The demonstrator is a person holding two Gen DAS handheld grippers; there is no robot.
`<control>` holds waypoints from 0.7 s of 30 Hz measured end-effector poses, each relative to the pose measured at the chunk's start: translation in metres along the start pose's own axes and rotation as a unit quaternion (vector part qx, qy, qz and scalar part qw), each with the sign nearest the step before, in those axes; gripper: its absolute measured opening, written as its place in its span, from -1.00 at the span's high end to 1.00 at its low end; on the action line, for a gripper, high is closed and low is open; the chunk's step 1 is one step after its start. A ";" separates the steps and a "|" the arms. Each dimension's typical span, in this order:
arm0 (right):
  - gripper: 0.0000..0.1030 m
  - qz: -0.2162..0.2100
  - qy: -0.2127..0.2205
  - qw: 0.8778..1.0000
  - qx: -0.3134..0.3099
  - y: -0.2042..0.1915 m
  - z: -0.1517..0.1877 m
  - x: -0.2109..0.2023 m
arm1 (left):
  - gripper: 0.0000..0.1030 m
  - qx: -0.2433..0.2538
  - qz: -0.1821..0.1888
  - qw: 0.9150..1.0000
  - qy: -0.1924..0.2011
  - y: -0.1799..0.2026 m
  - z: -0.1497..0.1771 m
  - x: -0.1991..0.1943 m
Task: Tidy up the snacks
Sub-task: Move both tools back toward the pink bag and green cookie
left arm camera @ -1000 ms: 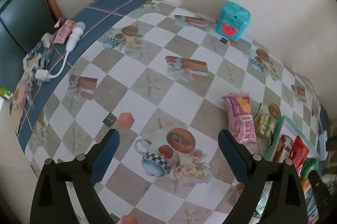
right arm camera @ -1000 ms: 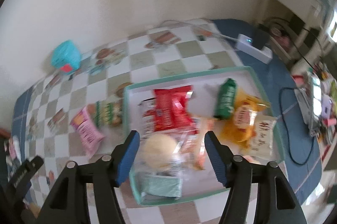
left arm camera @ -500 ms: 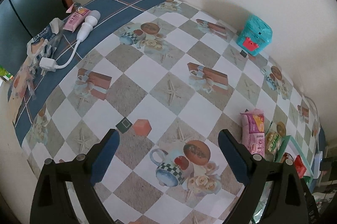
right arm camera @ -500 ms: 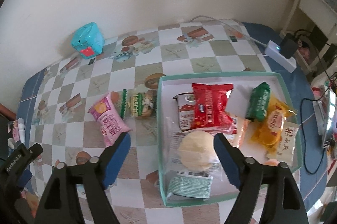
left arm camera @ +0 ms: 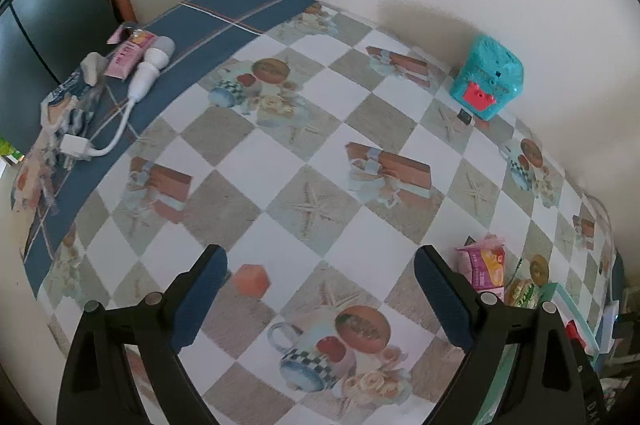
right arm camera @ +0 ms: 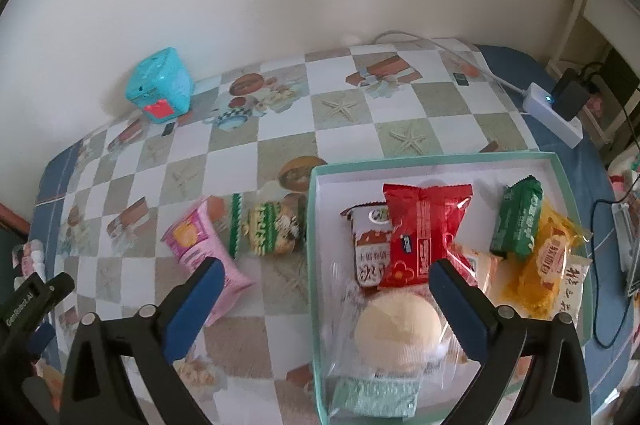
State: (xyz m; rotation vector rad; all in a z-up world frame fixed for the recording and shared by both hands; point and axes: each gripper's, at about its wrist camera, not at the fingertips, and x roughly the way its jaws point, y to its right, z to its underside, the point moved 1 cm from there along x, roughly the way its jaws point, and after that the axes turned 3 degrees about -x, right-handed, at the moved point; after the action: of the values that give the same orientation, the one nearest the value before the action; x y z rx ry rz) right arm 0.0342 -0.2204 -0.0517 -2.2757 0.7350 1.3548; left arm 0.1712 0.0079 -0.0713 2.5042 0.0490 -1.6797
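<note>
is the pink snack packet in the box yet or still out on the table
Out. The pink snack packet lies flat on the checked tablecloth, left of the teal box, with a green-and-white packet between them.

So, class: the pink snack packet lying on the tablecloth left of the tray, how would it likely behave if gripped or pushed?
The pink snack packet looks like a thin, puffy film pouch, so it would probably crumple under the fingers. It seems light, likely sliding on the smooth tablecloth when pushed. Lying flat, it shouldn't roll.
</note>
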 end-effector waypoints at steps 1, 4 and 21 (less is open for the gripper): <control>-1.00 -0.002 0.000 1.000 0.003 0.000 -0.001 0.002 | -0.84 0.003 -0.001 1.000 -0.003 0.004 0.001 0.004; -1.00 -0.008 0.001 1.000 0.005 -0.002 -0.003 0.010 | -0.84 0.016 0.002 1.000 -0.010 0.018 0.006 0.013; -1.00 0.020 0.028 0.999 0.014 0.003 -0.021 0.036 | -0.84 0.068 0.064 0.995 -0.048 0.082 0.027 0.056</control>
State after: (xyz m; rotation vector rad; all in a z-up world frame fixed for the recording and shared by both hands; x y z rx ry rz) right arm 0.0613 -0.2434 -0.0743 -2.2965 0.8166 1.2947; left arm 0.1760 -0.0786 -0.1256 2.4560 -0.2367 -1.8044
